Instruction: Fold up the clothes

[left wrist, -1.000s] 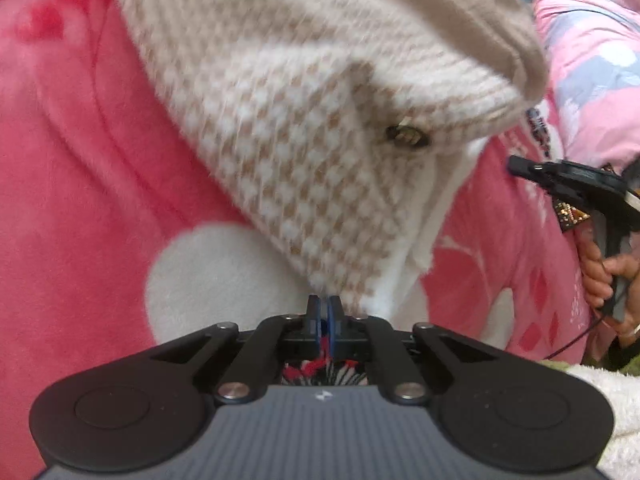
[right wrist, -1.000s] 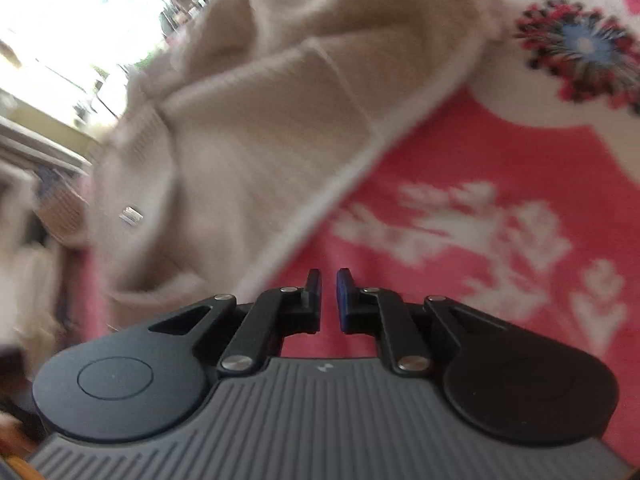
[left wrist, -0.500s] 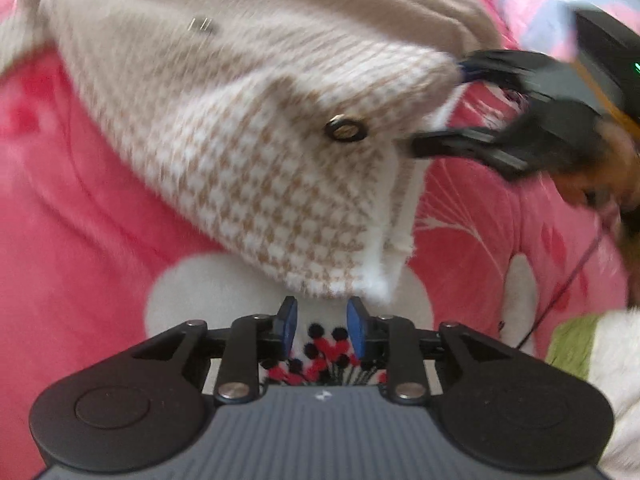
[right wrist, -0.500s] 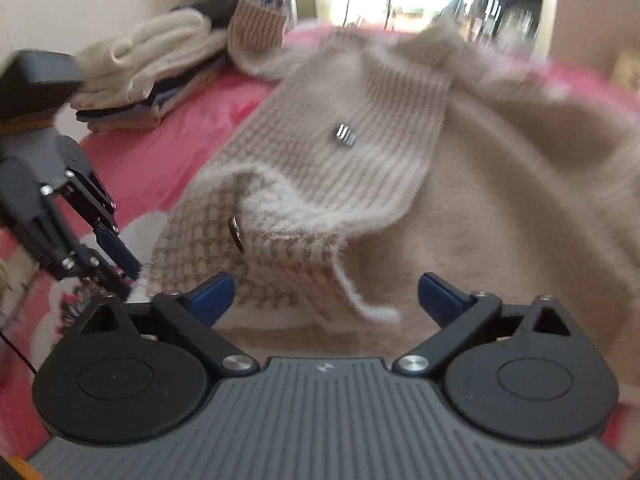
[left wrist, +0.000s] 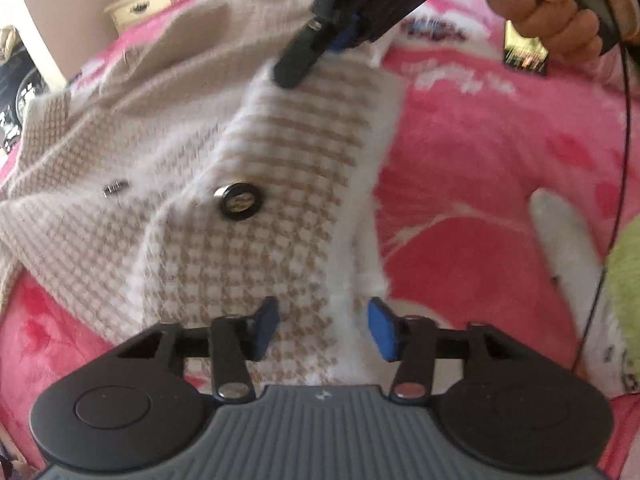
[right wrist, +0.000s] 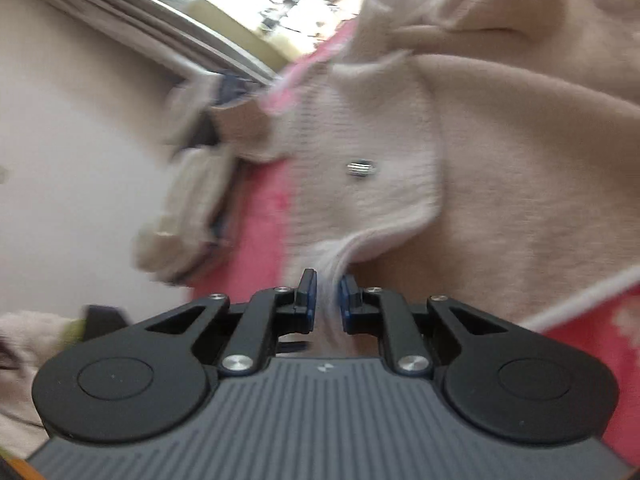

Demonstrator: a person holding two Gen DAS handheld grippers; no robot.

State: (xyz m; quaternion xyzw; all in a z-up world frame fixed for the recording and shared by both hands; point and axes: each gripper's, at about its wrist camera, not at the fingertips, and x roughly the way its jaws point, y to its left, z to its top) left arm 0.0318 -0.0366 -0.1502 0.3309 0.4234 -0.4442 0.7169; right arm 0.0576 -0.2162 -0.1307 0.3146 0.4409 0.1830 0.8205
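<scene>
A beige cardigan with a houndstooth front, a white fluffy edge and a black button lies on a pink blanket. My left gripper hangs open just above the cardigan's near corner; its pads do not press the cloth. In the left wrist view my right gripper, held by a hand, pinches the far edge of the same front panel. The right wrist view shows my right gripper with its jaws closing on the white fluffy edge of the cardigan, which fills the gap between the pads.
Folded clothes are stacked by the wall at the blanket's left side. A green and white cloth lies at the right. A black cable hangs from the right hand. A pale dresser stands behind the bed.
My left gripper went from shut to open and rolled over the cardigan's corner. My right gripper spread wide, then closed on the white edge at the far end.
</scene>
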